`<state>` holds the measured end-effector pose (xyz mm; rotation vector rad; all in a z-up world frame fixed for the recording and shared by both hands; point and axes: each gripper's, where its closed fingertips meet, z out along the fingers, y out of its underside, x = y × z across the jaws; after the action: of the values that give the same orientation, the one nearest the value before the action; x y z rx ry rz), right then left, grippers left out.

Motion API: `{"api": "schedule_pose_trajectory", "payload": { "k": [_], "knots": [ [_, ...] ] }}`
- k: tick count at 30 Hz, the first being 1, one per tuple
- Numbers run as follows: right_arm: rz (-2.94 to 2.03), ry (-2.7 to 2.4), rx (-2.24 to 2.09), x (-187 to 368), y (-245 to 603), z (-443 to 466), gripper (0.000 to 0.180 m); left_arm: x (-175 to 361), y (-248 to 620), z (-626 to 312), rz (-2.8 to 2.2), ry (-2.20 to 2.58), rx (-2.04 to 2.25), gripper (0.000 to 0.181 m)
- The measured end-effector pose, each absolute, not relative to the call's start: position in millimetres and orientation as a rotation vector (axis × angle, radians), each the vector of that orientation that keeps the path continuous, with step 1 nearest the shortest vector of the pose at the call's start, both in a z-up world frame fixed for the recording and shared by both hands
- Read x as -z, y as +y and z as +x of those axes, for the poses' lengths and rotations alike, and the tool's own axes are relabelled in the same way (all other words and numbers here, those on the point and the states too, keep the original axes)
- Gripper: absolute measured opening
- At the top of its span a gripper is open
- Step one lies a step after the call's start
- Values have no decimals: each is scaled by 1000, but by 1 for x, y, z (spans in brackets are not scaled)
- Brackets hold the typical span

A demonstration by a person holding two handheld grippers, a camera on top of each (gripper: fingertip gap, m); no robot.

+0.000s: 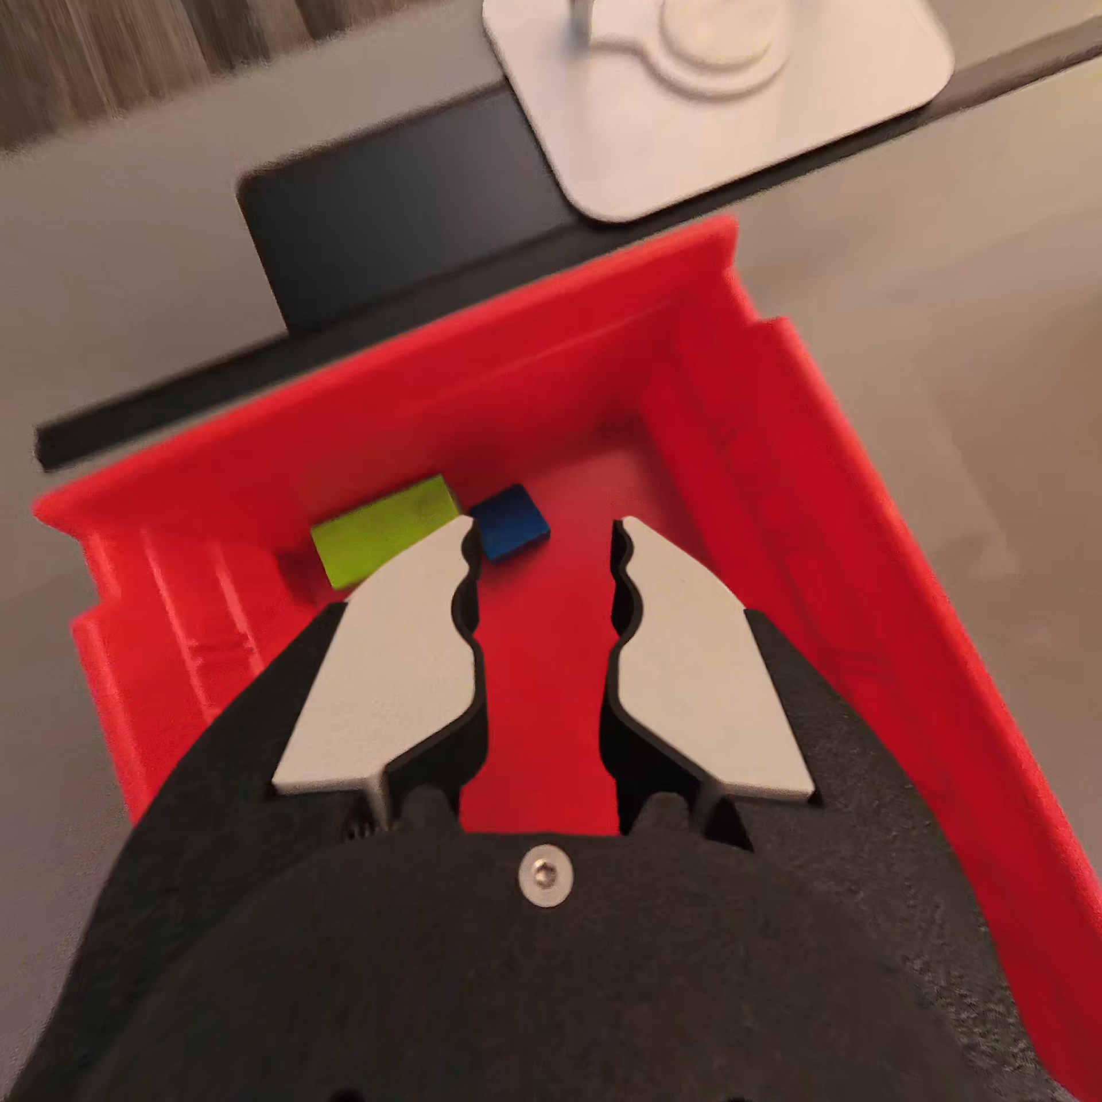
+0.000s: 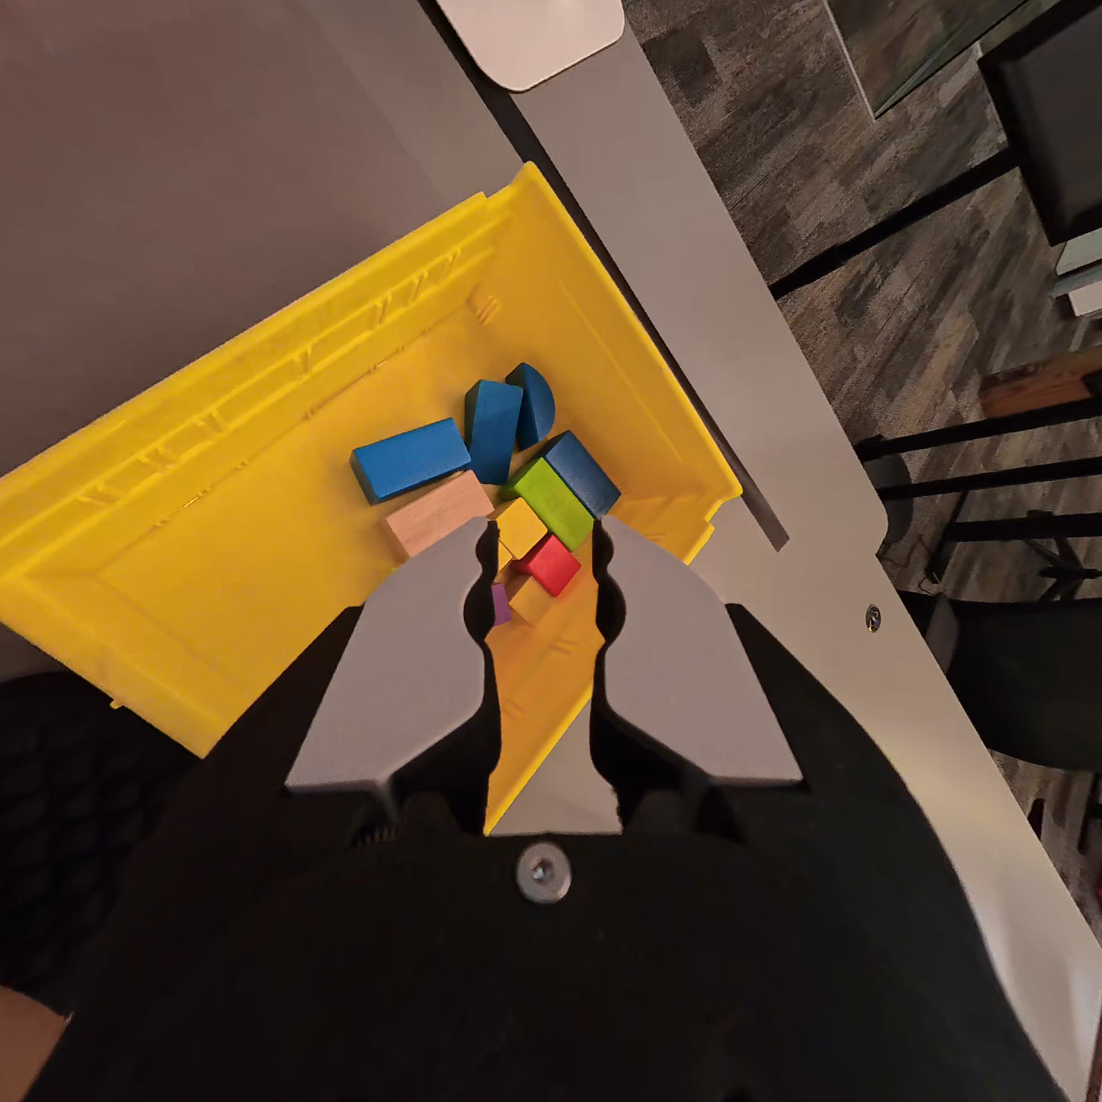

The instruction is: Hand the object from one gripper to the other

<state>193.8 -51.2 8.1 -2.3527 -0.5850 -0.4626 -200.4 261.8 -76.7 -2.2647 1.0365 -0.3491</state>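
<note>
While both claws hang apart and empty, the object to hand over is unpicked.

From the right claw (image 2: 539, 525) above the red cube (image 2: 551, 565) in the yellow bin's (image 2: 179, 536) crowded heap, a grab could pinch a neighbour or scatter blocks; the left claw (image 1: 542, 525) hovers over the red bin (image 1: 835, 536) on a grey worktop (image 2: 179, 179), patterned carpet beyond.

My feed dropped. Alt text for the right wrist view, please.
The right gripper hangs open and empty over a yellow bin on a grey table, above a cluster of coloured wooden blocks.
</note>
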Motion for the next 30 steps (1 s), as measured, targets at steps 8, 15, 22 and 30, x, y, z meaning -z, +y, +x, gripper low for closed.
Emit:
{"api": "schedule_pose_trajectory", "payload": {
  "k": [8,15,22,30],
  "knots": [
    [-2390,-611,483,0,-52,196,31,113,257,-206,-2472,959,361,53],
    [-2408,-619,491,4,-53,198,31,137,266,-210,-2556,862,325,54],
    [-2427,-613,501,6,-55,202,31,150,275,-213,-2552,847,186,50],
    [-2462,-625,501,12,-59,202,31,153,276,-205,-2515,861,190,35]
  ]
}}
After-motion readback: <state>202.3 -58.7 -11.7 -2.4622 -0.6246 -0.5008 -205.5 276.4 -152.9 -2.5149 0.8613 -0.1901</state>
